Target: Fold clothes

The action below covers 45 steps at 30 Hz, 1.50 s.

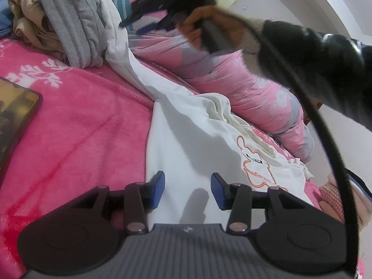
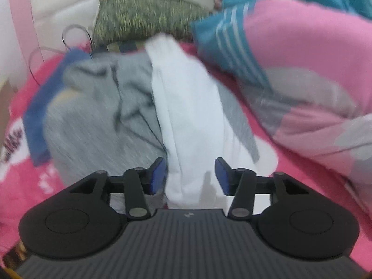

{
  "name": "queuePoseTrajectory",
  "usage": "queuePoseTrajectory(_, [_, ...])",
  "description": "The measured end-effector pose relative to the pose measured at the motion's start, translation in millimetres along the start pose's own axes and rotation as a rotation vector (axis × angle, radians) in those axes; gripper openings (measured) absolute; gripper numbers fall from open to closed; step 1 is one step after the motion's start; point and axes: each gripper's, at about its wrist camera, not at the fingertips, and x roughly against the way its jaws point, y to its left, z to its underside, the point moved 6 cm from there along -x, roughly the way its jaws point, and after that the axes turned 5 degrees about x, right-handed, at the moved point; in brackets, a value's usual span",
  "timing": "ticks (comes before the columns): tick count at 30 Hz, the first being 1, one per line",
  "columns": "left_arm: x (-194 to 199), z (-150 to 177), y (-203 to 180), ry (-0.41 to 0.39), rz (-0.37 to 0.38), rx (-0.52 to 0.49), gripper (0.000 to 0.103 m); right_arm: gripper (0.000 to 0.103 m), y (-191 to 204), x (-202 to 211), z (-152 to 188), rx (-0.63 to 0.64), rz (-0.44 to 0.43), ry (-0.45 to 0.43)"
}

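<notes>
Nearest the person, the left gripper [image 1: 187, 190] hovers partly open and empty over the white garment [image 1: 193, 139], spread on the pink bed [image 1: 76, 121] toward its right edge. The cloth looks light, soft and limp; hems or corners seem the best hold. Farther back, the white sleeve [image 2: 186, 107] trails over the grey clothes [image 2: 97, 116]. The right gripper [image 2: 190, 176] straddles it, jaws partly open, pads apparently not pressing. A pink quilt [image 2: 302, 74] bunches behind.
</notes>
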Motion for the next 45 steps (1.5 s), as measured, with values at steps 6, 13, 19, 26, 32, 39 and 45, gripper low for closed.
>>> queuePoseTrajectory(6, [0,0,0,0.0,0.005,0.002,0.046,0.043,17,-32,9,0.126,0.04,0.003])
queuePoseTrajectory(13, [-2,0,1,0.0,0.005,0.002,0.046,0.008,52,-11,4,0.325,0.048,-0.137])
queuePoseTrajectory(19, [-6,-1,2,0.001,0.005,0.003,0.046,0.01,78,4,5,0.509,0.053,-0.147])
queuePoseTrajectory(26, [-5,-2,3,0.003,0.006,0.003,0.046,0.041,79,8,-21,0.488,0.146,-0.215])
queuePoseTrajectory(32, [-5,-2,4,0.004,0.014,0.008,0.046,0.05,86,-27,-36,0.553,0.244,-0.177])
queuePoseTrajectory(39, [-6,-1,4,0.004,0.013,0.008,0.046,0.004,53,-25,-47,0.345,0.24,-0.174])
queuePoseTrajectory(45, [-4,-1,6,0.003,0.012,0.006,0.046,0.002,38,8,-57,0.146,0.091,-0.322])
